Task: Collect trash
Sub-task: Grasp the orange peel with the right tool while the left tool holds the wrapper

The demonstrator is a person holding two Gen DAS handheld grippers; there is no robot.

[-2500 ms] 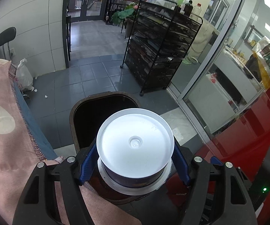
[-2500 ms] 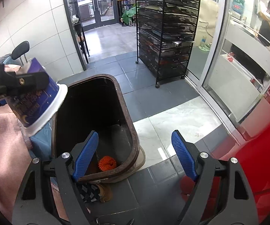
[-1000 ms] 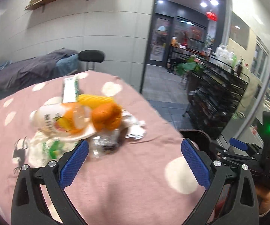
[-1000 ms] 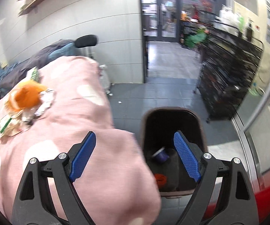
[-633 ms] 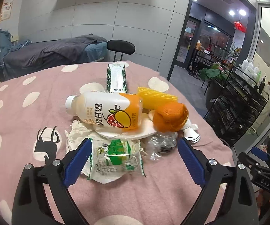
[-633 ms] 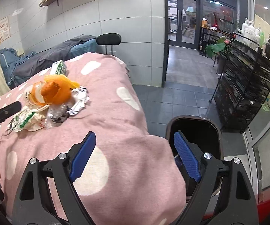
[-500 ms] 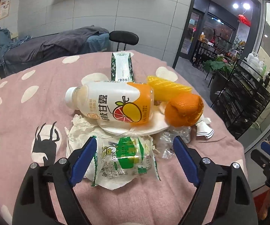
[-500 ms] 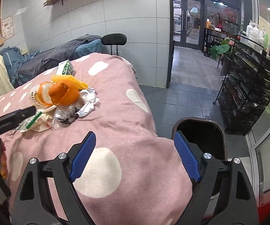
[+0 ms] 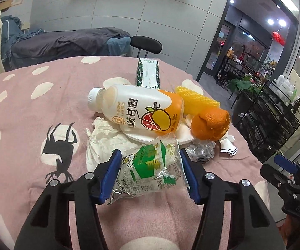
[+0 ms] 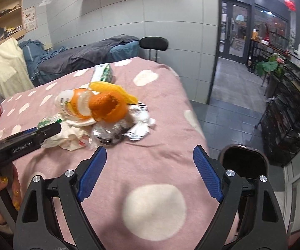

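1. The left gripper [image 9: 150, 175] has just been closing; its blue pads now sit against both sides of a crinkled clear plastic wrapper with green print [image 9: 152, 171], clamped on it. Half a second ago the jaws stood wider, and the wrapper lay loose between them.
2. The wrapper lies at the near edge of a litter pile on a pink tablecloth with white spots [image 9: 35, 112].
3. Just behind it lie a white-and-orange juice bottle on its side [image 9: 137, 109], resting on a white plate [image 9: 181, 134], a crumpled white tissue [image 9: 104, 139] and an orange peel [image 9: 211, 123].
4. The right gripper [image 10: 150, 175] hangs over bare cloth, jaws wide apart and empty, as before.
5. A dark brown trash bin [image 10: 243, 158] stands on the floor past the table edge; it now shows less of its inside than earlier.
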